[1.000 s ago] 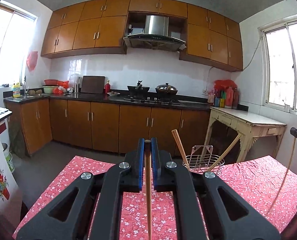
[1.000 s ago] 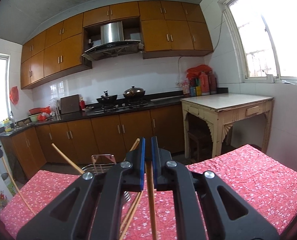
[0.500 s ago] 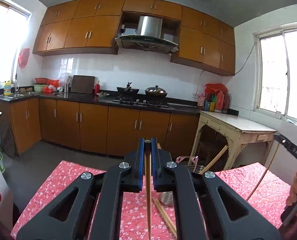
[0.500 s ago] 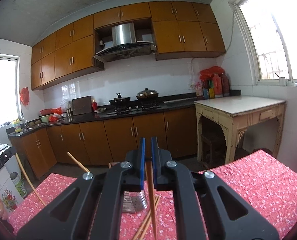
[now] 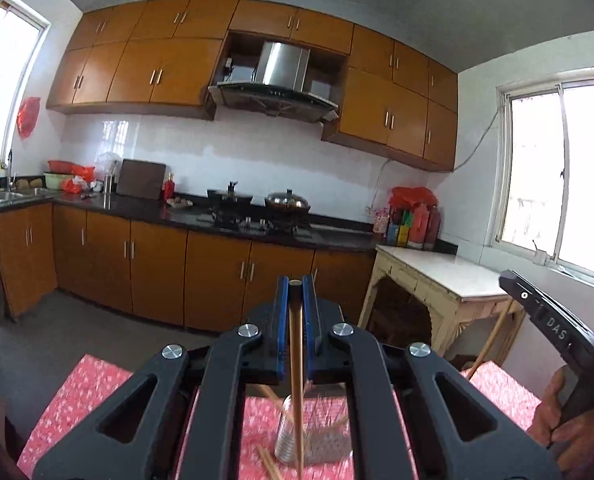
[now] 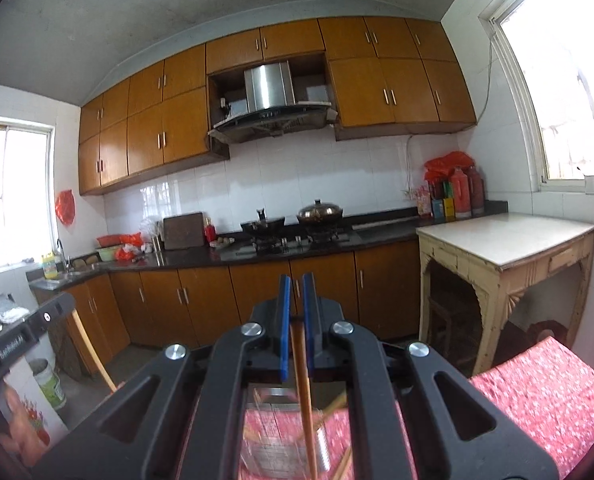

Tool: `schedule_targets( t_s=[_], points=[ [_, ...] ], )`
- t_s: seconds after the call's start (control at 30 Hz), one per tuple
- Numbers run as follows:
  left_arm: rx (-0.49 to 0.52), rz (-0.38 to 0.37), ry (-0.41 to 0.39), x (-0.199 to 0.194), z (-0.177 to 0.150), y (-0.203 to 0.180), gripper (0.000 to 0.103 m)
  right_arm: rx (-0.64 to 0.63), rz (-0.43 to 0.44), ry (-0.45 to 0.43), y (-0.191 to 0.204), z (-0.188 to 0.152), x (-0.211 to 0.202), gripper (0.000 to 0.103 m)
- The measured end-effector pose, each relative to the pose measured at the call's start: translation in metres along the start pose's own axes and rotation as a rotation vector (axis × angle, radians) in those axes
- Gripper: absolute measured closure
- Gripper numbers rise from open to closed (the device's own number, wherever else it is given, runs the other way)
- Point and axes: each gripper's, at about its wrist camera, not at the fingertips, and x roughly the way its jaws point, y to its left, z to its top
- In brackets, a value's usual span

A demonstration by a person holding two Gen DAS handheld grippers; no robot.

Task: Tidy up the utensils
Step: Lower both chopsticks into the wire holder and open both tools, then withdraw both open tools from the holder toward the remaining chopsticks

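A: How should that step have been done, as you judged it?

B: Each chopstick had to be brought over the wire holder [image 5: 321,440] and lowered end first, kept upright so it slid in among the sticks already leaning there rather than catching the rim.

A: And the tools?

B: The left gripper [image 5: 296,292] was clenched on one chopstick [image 5: 296,360], which ran down between the blue pads toward the holder on the red cloth [image 5: 81,392]. The right gripper [image 6: 296,292] was clamped the same way on its own chopstick [image 6: 303,380], held a little further back in the jaws.

A: Where was the holder?

B: Below both grippers, largely hidden and blurred, with loose sticks beside it on the cloth.
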Motion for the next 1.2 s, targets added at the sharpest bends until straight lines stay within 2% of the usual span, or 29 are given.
schedule_targets(
  t_s=[0.13,0.27,0.4,0.53,0.7,0.83,0.87,0.93,0.97,1.0,1.03,1.2],
  points=[
    [0.019,0.025,-0.059,0.020,0.018,-0.013,0.096,-0.011,-0.016,-0.041,0.011,0.016,0.030,0.096],
    [0.017,0.048,-0.082,0.043,0.017,-0.021,0.096,-0.004,-0.019,-0.064,0.017,0.014,0.064,0.096],
    [0.016,0.076,-0.069,0.074,0.003,-0.023,0.096,0.005,-0.021,-0.058,0.018,0.001,0.097,0.096],
    [0.015,0.085,-0.010,0.099,-0.021,-0.019,0.096,0.037,-0.015,0.025,0.004,-0.031,0.125,0.096],
    [-0.027,0.087,0.099,0.120,-0.050,-0.006,0.096,0.045,-0.071,0.151,-0.021,-0.072,0.143,0.093],
    [-0.022,0.103,0.128,0.117,-0.056,-0.002,0.096,0.033,-0.119,0.161,-0.035,-0.080,0.127,0.066],
    [-0.023,0.101,0.134,0.113,-0.055,-0.001,0.096,0.028,-0.131,0.157,-0.039,-0.079,0.121,0.062],
    [-0.012,0.116,0.134,0.105,-0.051,-0.001,0.092,0.029,-0.146,0.154,-0.046,-0.078,0.106,0.059],
    [-0.008,0.122,0.132,0.102,-0.049,-0.001,0.081,0.028,-0.156,0.155,-0.049,-0.077,0.101,0.058],
    [-0.006,0.129,0.132,0.097,-0.046,0.000,0.063,0.026,-0.162,0.156,-0.052,-0.077,0.095,0.058],
    [-0.005,0.143,0.124,0.087,-0.044,0.002,0.058,0.025,-0.163,0.157,-0.054,-0.076,0.090,0.058],
    [0.014,0.175,0.105,0.056,-0.042,0.008,0.052,0.016,-0.184,0.171,-0.060,-0.078,0.062,0.057]
  ],
)
